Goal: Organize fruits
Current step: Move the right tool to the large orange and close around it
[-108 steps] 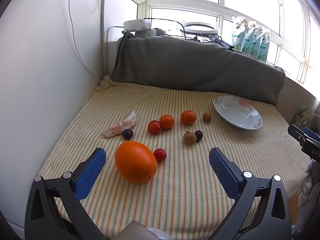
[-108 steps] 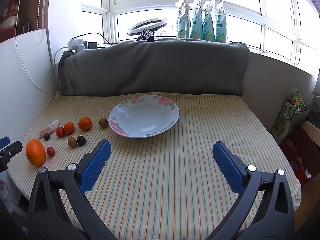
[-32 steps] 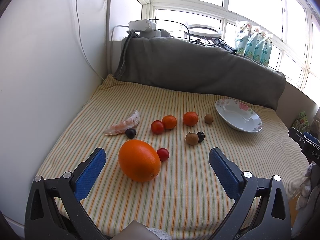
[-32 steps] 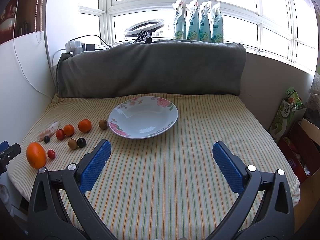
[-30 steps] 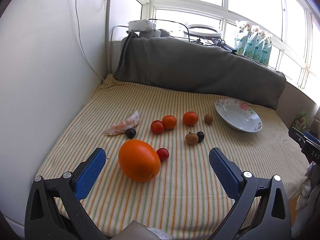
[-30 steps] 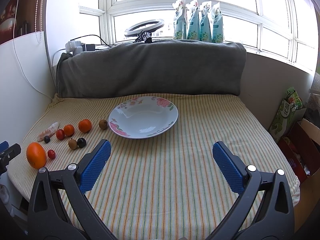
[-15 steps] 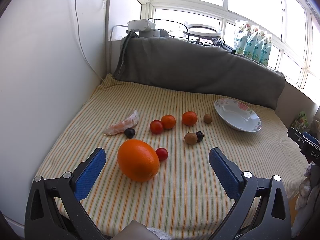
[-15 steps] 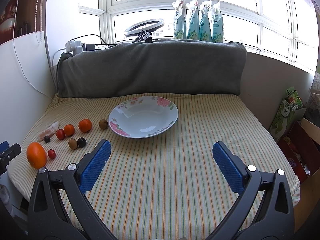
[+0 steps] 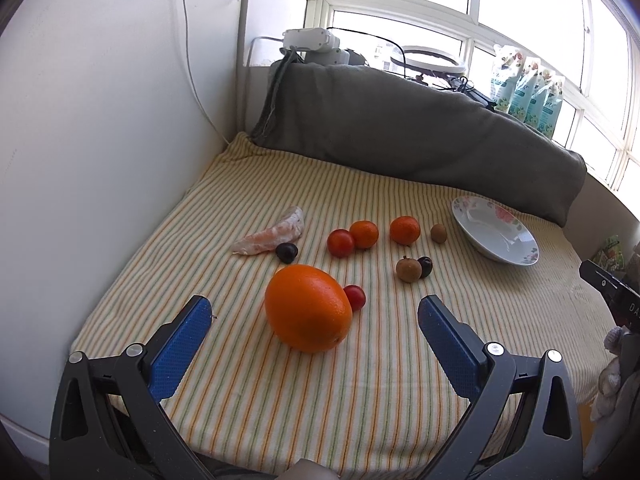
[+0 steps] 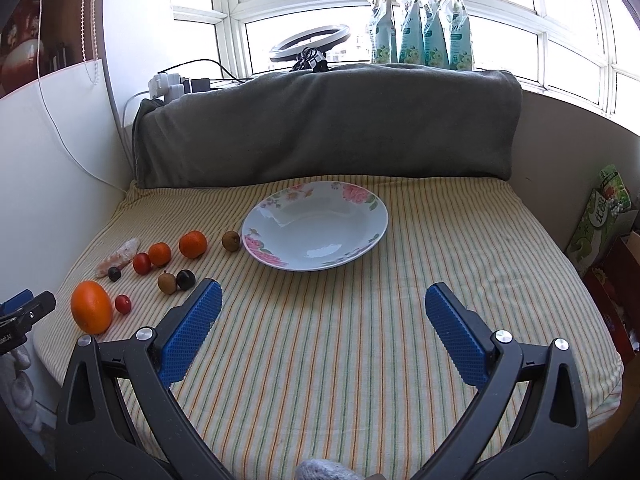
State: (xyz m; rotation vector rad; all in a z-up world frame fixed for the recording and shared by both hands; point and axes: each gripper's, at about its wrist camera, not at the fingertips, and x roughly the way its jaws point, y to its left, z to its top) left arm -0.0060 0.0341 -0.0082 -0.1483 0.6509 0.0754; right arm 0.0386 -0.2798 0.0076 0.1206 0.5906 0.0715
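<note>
Left wrist view: the left gripper point(image 9: 314, 316), jaws wide apart, frames the big orange point(image 9: 308, 308) on the striped cloth point(image 9: 400, 380); close squarely across its widest part, clear of the cherry tomato point(image 9: 355, 297) touching it. The right gripper point(image 10: 322, 312) gapes empty before the plate point(image 10: 256, 228). Compared with earlier, the orange sits nearer

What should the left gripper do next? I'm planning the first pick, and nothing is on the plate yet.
Probably ease the left gripper forward around the orange: its jaws are open, the orange sits just ahead between them, and the plate is empty.
</note>
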